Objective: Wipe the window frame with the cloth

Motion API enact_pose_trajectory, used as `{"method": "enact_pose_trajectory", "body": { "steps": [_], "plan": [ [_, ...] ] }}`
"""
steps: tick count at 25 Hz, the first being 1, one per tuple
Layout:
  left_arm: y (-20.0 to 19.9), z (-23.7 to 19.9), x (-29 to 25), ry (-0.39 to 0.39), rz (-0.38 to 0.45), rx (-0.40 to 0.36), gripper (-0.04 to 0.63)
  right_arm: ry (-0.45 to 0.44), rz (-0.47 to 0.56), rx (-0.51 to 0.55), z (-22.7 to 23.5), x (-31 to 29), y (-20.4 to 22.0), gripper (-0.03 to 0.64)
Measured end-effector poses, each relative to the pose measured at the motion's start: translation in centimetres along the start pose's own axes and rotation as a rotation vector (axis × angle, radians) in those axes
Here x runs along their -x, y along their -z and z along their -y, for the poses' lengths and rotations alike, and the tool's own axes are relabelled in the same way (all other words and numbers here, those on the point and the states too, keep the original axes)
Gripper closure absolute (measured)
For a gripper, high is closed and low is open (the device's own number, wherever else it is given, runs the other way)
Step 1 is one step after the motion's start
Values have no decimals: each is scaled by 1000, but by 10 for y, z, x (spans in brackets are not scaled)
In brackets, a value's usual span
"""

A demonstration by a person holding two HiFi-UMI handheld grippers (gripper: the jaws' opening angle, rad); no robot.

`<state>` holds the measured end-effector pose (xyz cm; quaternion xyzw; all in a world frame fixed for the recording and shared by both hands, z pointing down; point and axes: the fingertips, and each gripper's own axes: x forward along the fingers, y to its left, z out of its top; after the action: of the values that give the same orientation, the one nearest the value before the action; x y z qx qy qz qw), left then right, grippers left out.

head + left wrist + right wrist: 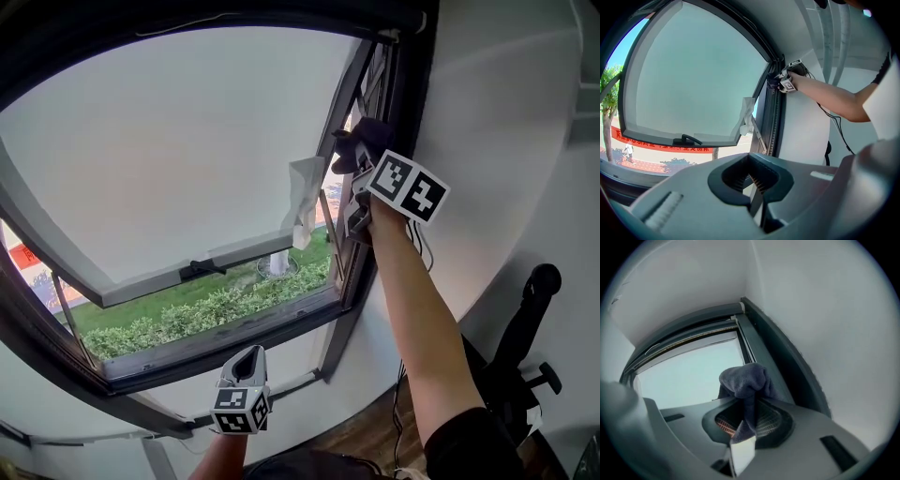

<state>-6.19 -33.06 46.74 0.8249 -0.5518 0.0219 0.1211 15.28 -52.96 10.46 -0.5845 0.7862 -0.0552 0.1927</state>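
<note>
Far left in the left gripper view, a tree (608, 91) and a red banner (656, 143) show outside. The window sash (178, 150) is swung outward, with a black handle (200, 270) on its lower rail. Below the sash, a green hedge (202, 314) runs along outside.

Low in the head view, the left hand-held gripper (246, 366) is held up beneath the open sash and apart from the window. In its own view its jaws (752, 183) are pressed together with nothing between them.

A white scrap of paper or tissue (306, 192) hangs at the right edge of the sash, just beside the frame. Which of the two it is cannot be told.

Right of it, an outstretched arm holds the right hand-held gripper (354, 171) high against the dark right upright of the window frame (401, 103). Its jaws pinch a dark grey-purple cloth (743, 378), which bunches above the pads of the gripper (744, 420). The bunched cloth (367, 139) lies at the inner side of the upright, near the upper corner of the frame (764, 352). No view settles whether it touches the frame.

Further right, a white wall (506, 122) rises. A black office chair (527, 352) stands low beside the arm.
</note>
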Motion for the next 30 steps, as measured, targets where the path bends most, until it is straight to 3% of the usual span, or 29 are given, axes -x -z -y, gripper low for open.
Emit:
{"method": "enact_pose_trajectory", "body": {
  "steps": [7,17,30],
  "plan": [
    [5,2,3,11,-15,-5,588,46,-36,26,16,5,36,560],
    [8,3,2,19,-27,-7,588,70,-81,-18,27,11,65,560],
    [14,5,2,7,-30,-1,588,87,-139,28,38,19,102,560]
  ]
}}
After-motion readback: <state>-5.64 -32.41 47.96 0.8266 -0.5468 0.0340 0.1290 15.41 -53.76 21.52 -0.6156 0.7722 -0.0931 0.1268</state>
